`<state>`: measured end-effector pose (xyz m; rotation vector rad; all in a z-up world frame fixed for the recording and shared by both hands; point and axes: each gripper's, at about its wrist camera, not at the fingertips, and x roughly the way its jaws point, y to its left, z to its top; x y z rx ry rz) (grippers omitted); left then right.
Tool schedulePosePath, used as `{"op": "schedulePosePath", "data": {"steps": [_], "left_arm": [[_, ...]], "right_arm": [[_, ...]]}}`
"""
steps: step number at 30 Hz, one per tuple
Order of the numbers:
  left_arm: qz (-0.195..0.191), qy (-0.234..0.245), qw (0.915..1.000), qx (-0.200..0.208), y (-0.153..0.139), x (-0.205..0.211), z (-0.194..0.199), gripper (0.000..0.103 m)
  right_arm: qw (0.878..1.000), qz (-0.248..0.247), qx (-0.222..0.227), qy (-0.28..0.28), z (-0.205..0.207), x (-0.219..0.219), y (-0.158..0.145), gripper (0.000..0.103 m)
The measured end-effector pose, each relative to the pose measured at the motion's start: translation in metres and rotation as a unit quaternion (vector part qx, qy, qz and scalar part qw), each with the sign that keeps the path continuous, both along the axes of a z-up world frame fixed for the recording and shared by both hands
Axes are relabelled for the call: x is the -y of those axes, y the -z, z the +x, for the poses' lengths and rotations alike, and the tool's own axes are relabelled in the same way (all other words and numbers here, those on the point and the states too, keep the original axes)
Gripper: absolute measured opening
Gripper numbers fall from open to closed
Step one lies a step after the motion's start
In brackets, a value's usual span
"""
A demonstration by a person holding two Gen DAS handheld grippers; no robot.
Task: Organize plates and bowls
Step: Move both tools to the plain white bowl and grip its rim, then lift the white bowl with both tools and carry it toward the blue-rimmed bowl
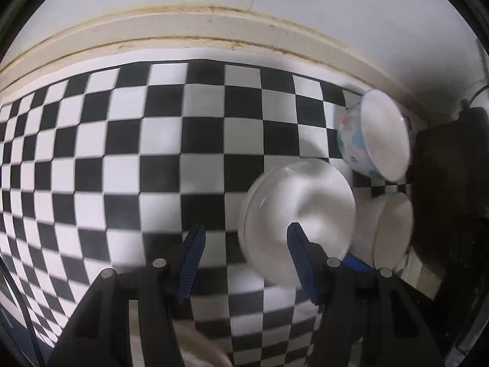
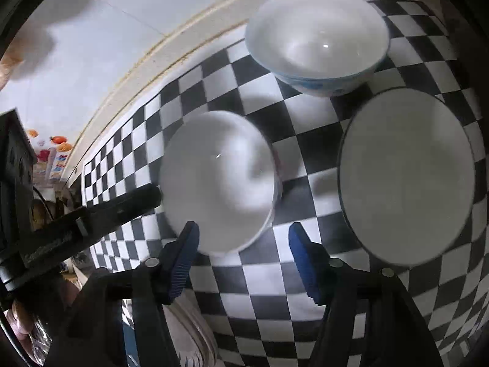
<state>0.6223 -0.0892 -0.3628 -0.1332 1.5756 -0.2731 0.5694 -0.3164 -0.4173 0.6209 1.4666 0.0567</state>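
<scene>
Both grippers are pointed steeply down at a checkered cloth (image 1: 128, 159). The left gripper (image 1: 244, 241) is held with jaws parted and nothing clamped, one blue finger lying over a plain white bowl (image 1: 293, 208). The right gripper (image 2: 243, 241) is likewise parted and empty, just before that bowl (image 2: 217, 183). Only the right view shows the plate (image 2: 406, 177) fully and the open top of the blue-patterned bowl (image 2: 318, 36); from the left wrist that bowl (image 1: 373, 134) is seen from the side.

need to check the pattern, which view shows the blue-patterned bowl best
The right wrist view: the blue-patterned bowl sits upright and sharp, its white inside and whole rim showing. The left wrist view catches it small at the right edge, distorted, mostly its patterned side.
</scene>
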Motion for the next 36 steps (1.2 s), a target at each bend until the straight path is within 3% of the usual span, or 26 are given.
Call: {"op": "schedulePosePath", "data": {"steps": [4,5,6,8,10,13,24,30,36], "left_arm": [[0.003,0.024,0.9995,-0.018,0.02,0.015,0.012,0.052],[0.007,0.031,0.9993,-0.02,0.024,0.018,0.015,0.047],[0.009,0.038,0.999,-0.024,0.029,0.02,0.016,0.035],[0.017,0.051,0.998,-0.033,0.037,0.025,0.016,0.024],[0.034,0.063,0.9971,-0.025,0.041,0.029,0.015,0.02],[0.044,0.069,0.9965,-0.019,0.041,0.03,0.01,0.017],[0.055,0.071,0.9957,0.019,0.006,0.021,-0.034,0.016],[0.06,0.087,0.9935,0.043,-0.018,0.023,-0.081,0.016],[0.045,0.093,0.9938,0.04,-0.027,0.034,-0.137,0.016]], "right_arm": [[0.999,0.01,-0.027,0.02,0.01,-0.003,0.017,0.049],[0.999,0.008,-0.032,0.022,0.012,-0.004,0.02,0.048],[0.999,0.003,-0.036,0.021,0.013,-0.005,0.022,0.046],[0.999,-0.017,-0.045,0.013,0.016,-0.009,0.026,0.037],[0.998,-0.033,-0.049,0.005,0.018,-0.01,0.03,0.024],[0.998,-0.05,-0.048,-0.004,0.019,-0.012,0.031,0.016],[0.996,-0.076,-0.02,-0.043,-0.001,-0.03,0.006,0.015],[0.995,-0.082,-0.007,-0.058,-0.046,-0.029,-0.02,0.015],[0.994,-0.086,-0.008,-0.06,-0.105,-0.019,-0.034,0.015]]}}
